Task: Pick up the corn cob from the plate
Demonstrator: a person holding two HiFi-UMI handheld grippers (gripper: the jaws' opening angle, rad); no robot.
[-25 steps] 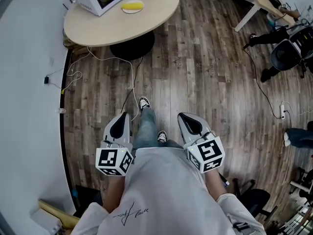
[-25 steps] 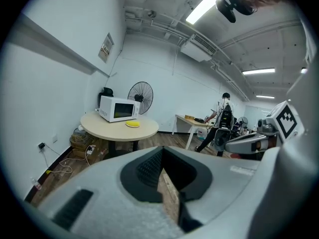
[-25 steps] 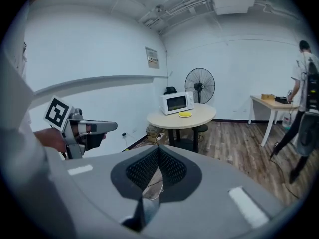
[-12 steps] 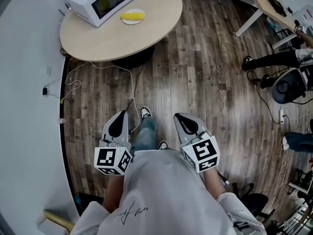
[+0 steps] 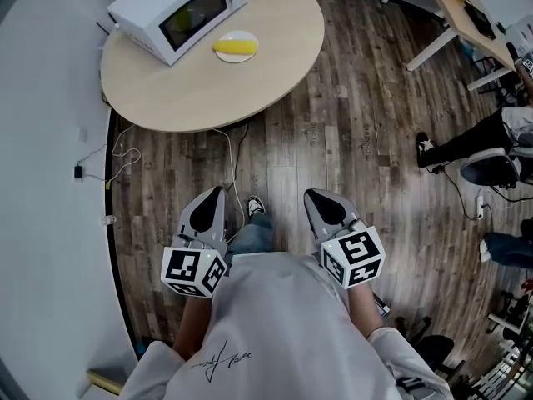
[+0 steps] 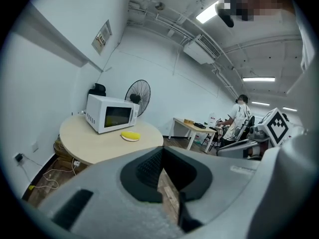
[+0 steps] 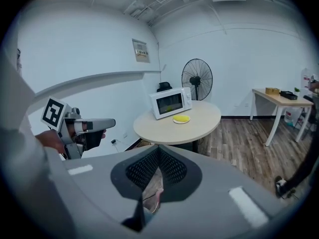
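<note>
While I stand on the wooden floor (image 5: 333,123) well short of the round table (image 5: 208,90), the white microwave (image 5: 179,11) sits at the table's left side with its door shut, and what's inside I can't make out. Just right of it is the small white plate (image 5: 246,37), and the yellow corn cob (image 5: 234,49) lies on it, alone. Down here my left gripper (image 5: 216,195) has its jaws together, nothing between them. On the right, my right gripper (image 5: 311,197) is closed and empty too, both well apart from the plate.
</note>
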